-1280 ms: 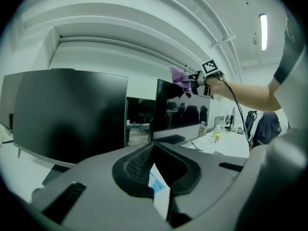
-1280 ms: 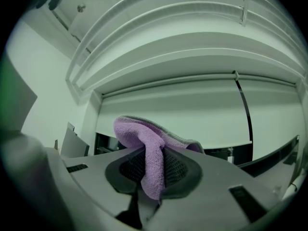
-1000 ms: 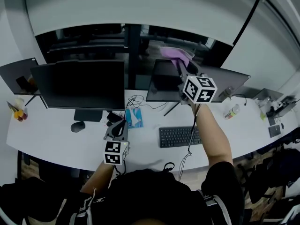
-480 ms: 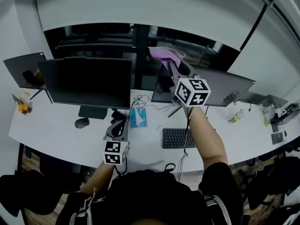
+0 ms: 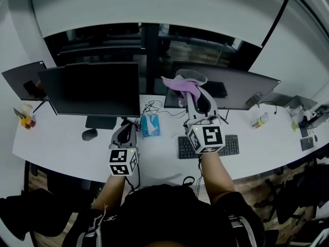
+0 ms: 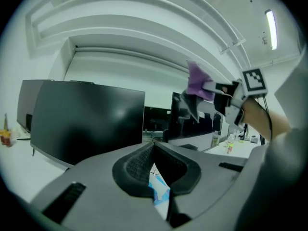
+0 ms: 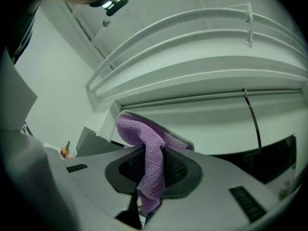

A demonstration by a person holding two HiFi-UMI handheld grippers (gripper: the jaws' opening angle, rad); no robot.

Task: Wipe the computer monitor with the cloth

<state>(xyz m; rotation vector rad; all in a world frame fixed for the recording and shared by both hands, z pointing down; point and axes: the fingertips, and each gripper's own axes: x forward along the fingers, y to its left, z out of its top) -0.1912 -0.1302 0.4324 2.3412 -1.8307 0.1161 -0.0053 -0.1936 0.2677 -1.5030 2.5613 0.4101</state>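
A purple cloth point(image 5: 182, 85) is pinched in my right gripper point(image 5: 191, 95), which is shut on it and held up in front of the right-hand monitor point(image 5: 237, 90), apart from the screen. In the right gripper view the cloth point(image 7: 140, 130) bulges above the jaws and hangs down between them, with the right gripper point(image 7: 149, 152) tilted up at the wall. My left gripper point(image 5: 127, 131) hovers low over the desk point(image 5: 56, 148), shut with nothing in it. The left gripper view shows the left gripper point(image 6: 153, 146), the big left monitor point(image 6: 86, 125) and the cloth point(image 6: 197, 83).
A large dark monitor point(image 5: 91, 89) stands at the left, with a smaller one point(image 5: 23, 80) beyond it. A keyboard point(image 5: 230, 146), a blue tissue pack point(image 5: 150, 126), a mouse point(image 5: 89, 134) and cables lie on the desk. A bottle point(image 5: 258, 121) stands at the right.
My right gripper has come down and back from the top edge of the right monitor, with the cloth still in it. The left gripper has hardly moved.
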